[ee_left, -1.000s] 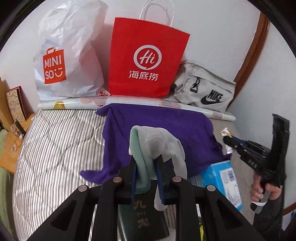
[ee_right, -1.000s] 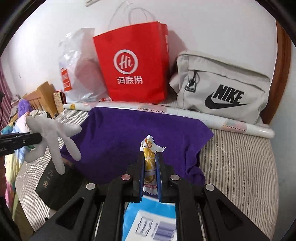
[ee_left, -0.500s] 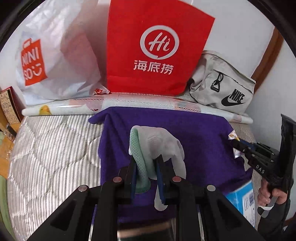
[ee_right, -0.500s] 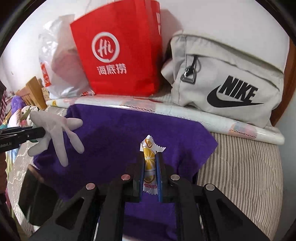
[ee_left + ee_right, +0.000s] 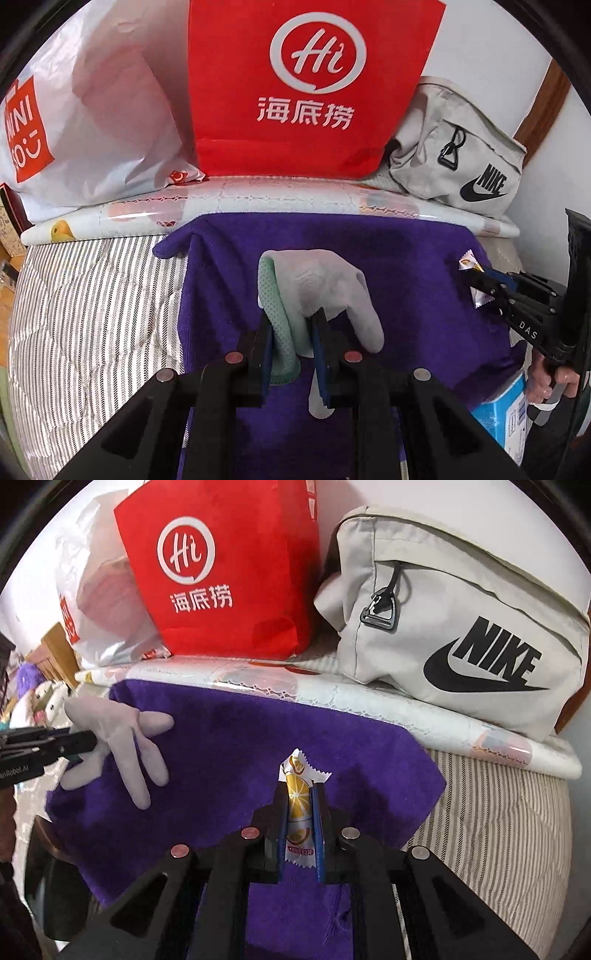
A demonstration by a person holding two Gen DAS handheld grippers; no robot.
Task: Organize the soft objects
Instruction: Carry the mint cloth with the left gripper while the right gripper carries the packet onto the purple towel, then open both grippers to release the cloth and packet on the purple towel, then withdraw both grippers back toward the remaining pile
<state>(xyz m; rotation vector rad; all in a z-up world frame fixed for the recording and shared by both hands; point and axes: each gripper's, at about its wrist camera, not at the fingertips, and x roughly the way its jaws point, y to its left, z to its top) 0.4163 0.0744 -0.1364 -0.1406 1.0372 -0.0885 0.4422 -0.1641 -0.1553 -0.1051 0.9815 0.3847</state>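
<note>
Glove over purple towel, red bag, Nike bag behind

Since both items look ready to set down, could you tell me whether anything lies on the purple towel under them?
Nothing visible does: the purple towel lies bare beneath the glove and the candy sachet.
</note>
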